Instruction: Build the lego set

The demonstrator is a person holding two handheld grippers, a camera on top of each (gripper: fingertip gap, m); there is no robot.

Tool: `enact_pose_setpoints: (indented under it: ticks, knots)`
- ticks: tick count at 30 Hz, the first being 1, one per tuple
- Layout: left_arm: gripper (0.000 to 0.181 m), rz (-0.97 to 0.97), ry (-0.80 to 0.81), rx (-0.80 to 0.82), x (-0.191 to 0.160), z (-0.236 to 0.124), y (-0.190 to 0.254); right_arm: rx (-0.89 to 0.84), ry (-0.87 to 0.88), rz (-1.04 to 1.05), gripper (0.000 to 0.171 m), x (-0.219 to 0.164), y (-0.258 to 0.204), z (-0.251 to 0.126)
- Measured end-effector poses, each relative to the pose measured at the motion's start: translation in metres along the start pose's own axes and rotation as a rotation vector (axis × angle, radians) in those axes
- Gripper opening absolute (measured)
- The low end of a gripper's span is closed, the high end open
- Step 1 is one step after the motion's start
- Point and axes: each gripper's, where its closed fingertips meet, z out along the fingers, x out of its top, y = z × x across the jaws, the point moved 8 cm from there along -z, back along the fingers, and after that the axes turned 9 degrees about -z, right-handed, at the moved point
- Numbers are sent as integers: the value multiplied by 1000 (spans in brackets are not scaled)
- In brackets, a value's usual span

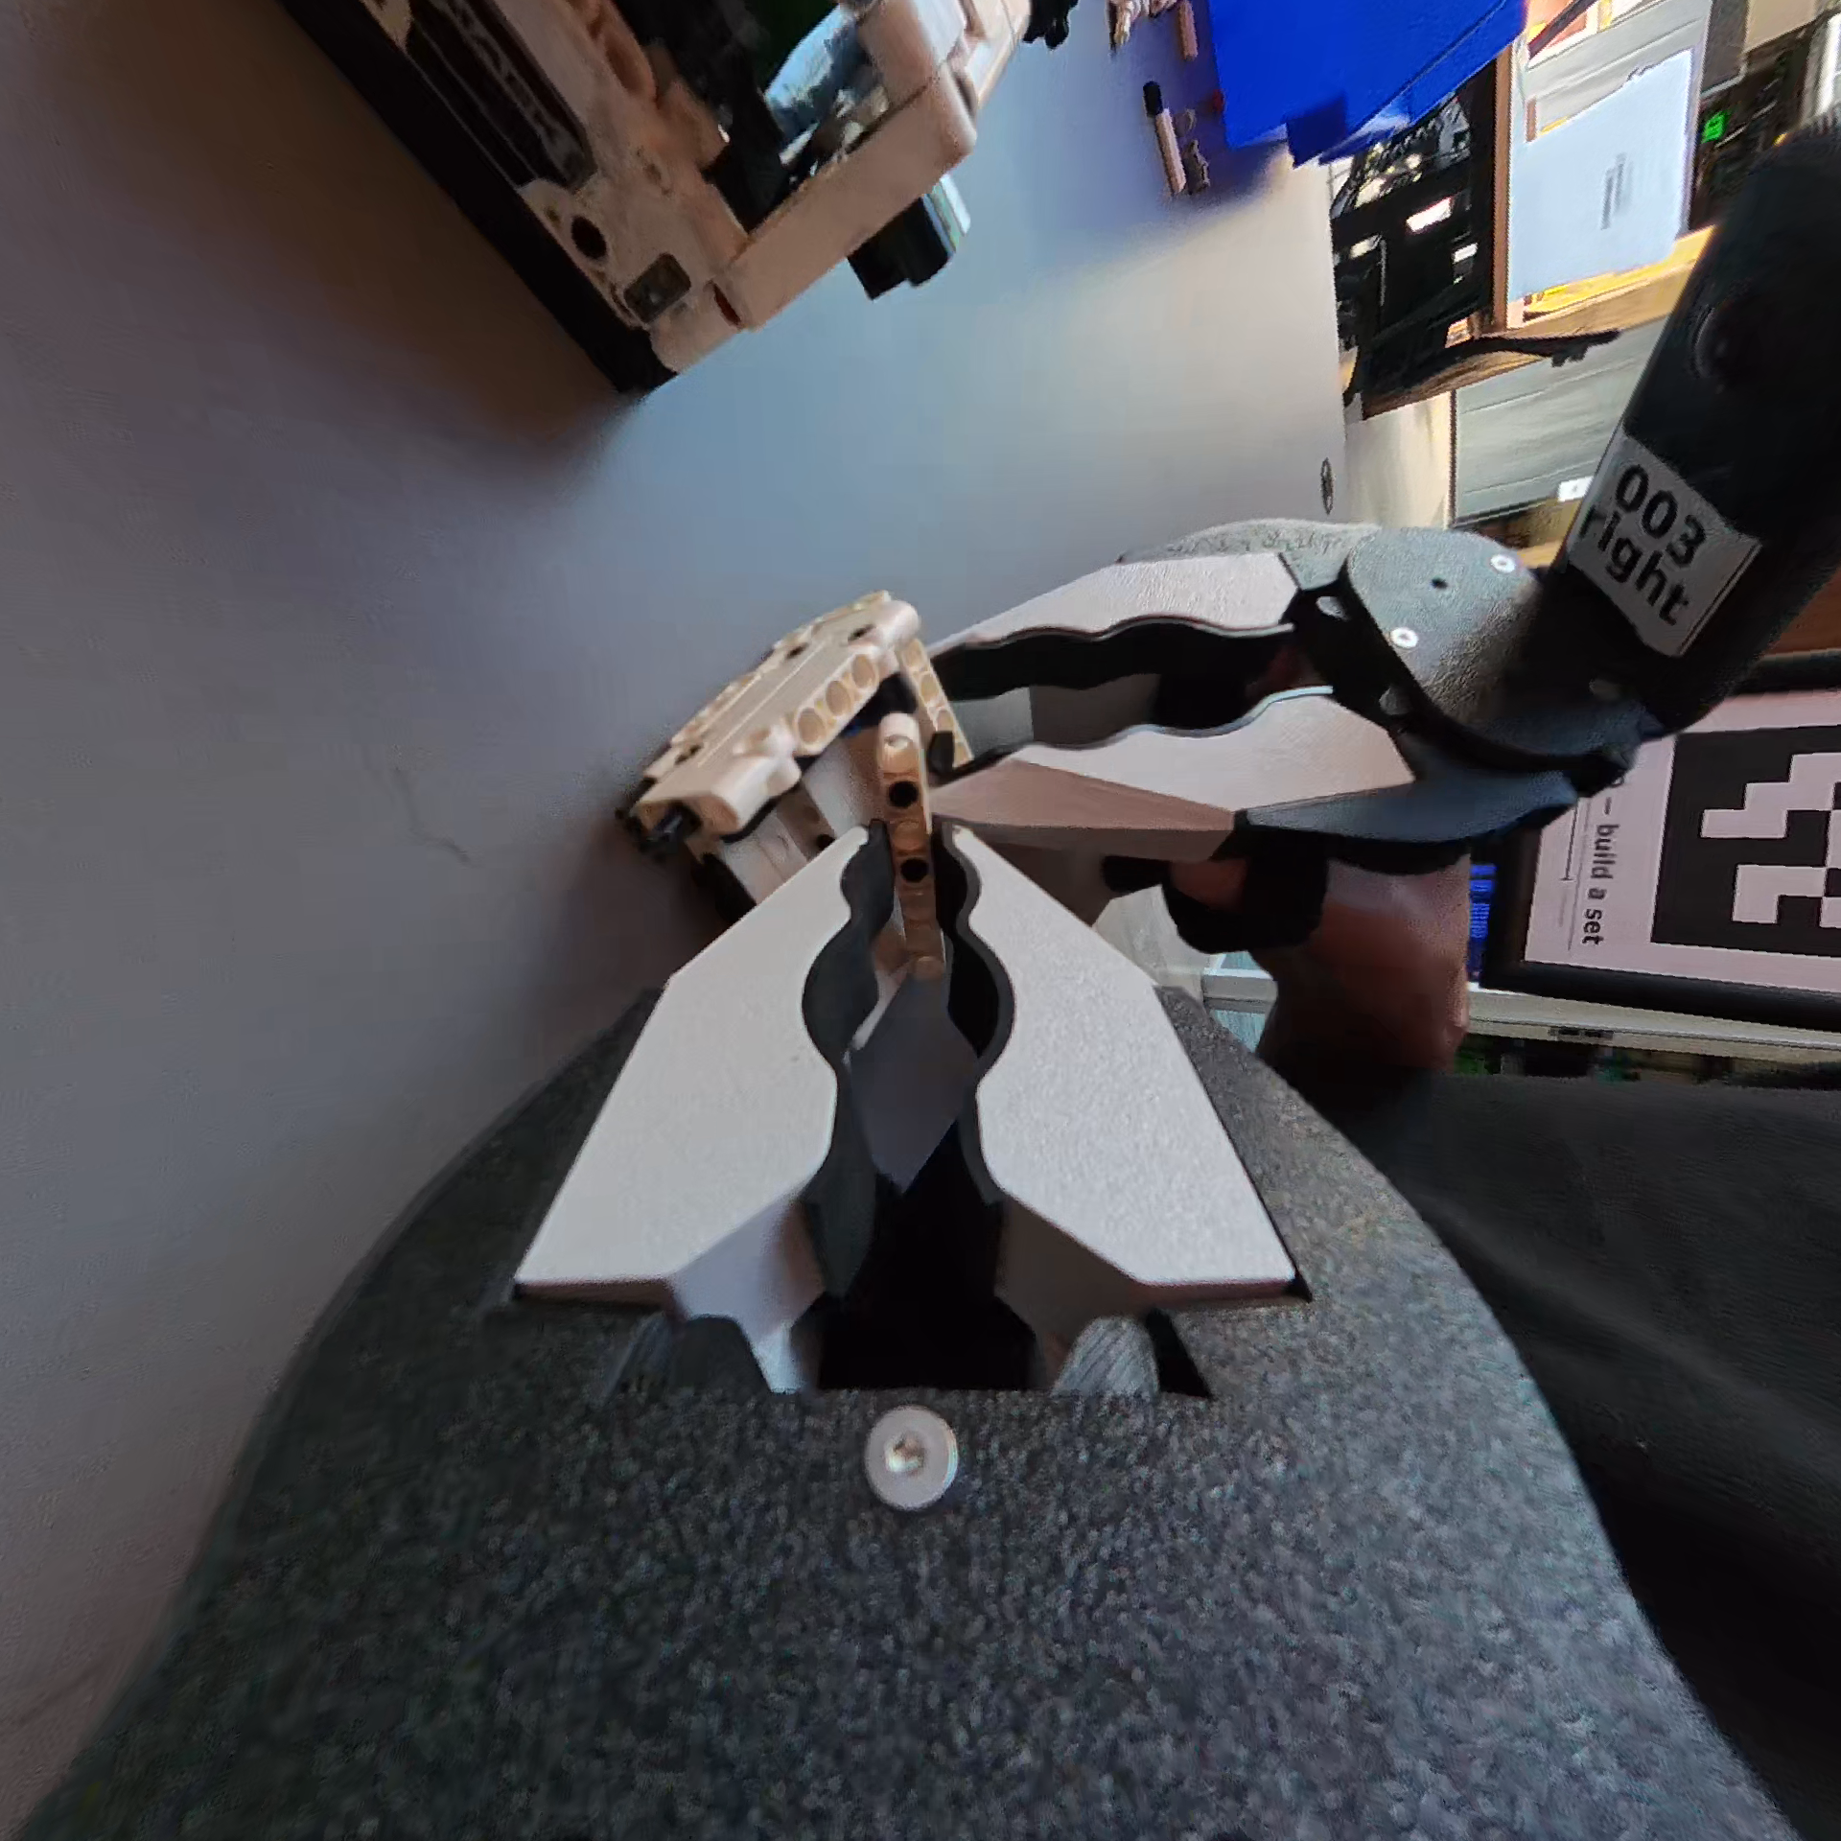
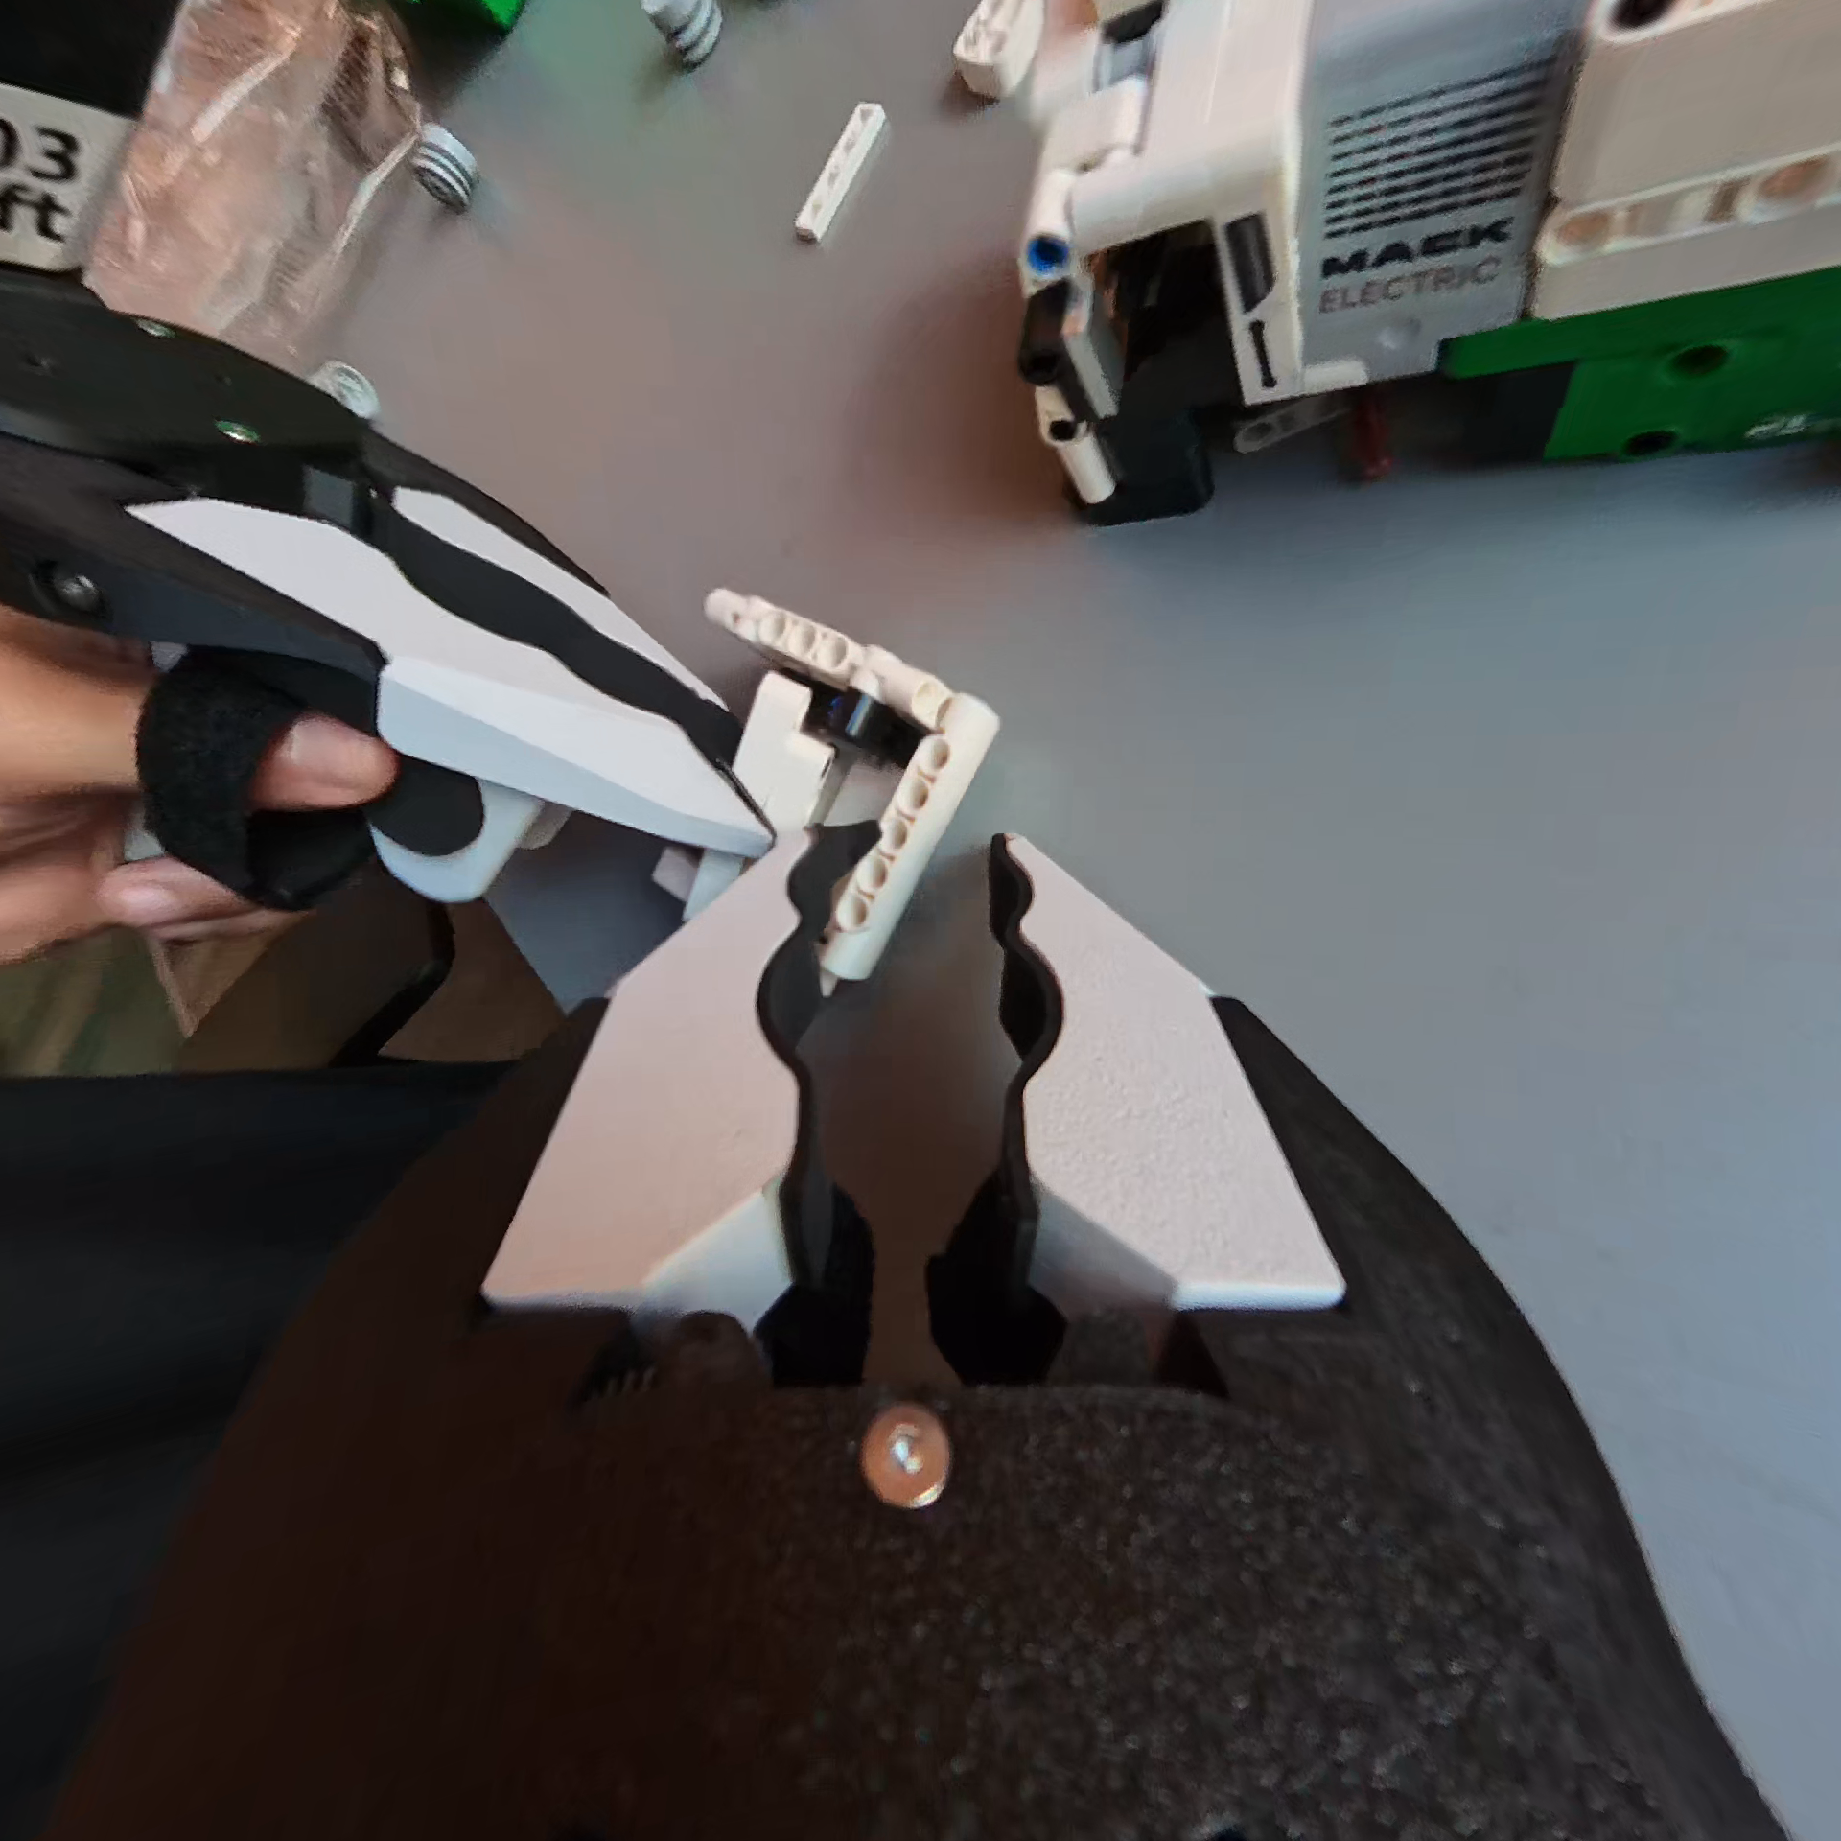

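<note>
A small white Lego sub-assembly (image 1: 787, 727) of holed beams sits low over the grey table (image 1: 299, 697). My left gripper (image 1: 912, 842) is shut on one of its white beams (image 1: 902, 787), which stands up between the black pads. My right gripper (image 1: 941, 722) comes in from the right with its jaws apart around the assembly's edge. In the right wrist view the right gripper (image 2: 912, 847) is open, and an angled white beam (image 2: 897, 837) of the assembly (image 2: 847, 687) lies against its left pad. The left gripper (image 2: 747, 827) pinches the assembly from the left.
A white and green Lego truck (image 2: 1295, 249) stands at the back right, also in the left wrist view (image 1: 697, 199). A loose white beam (image 2: 842, 169), grey spring-like parts (image 2: 443, 169) and a clear plastic bag (image 2: 249, 149) lie at the back. A marker card (image 1: 1694, 847) stands nearby. Only a small space, under 4 cm, lies between the two pairs of fingers.
</note>
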Motion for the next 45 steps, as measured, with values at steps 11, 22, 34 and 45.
enact_pose_setpoints:
  ticks: [11, 22, 34, 45]
  knots:
    - [7, -36, 264, -128, -10, -25, 8, -377, 245, -263, 10, 23, -7, 10]
    - [7, 2, 250, -192, -35, -40, 7, -75, -61, -314, 10, 13, -18, -3]
    - [7, 772, -136, 55, -5, -26, 40, -12, -91, -425, 23, -5, 19, -35]
    - [6, 94, 231, -432, 30, -4, 69, -471, 448, -526, 40, -3, -41, -91]
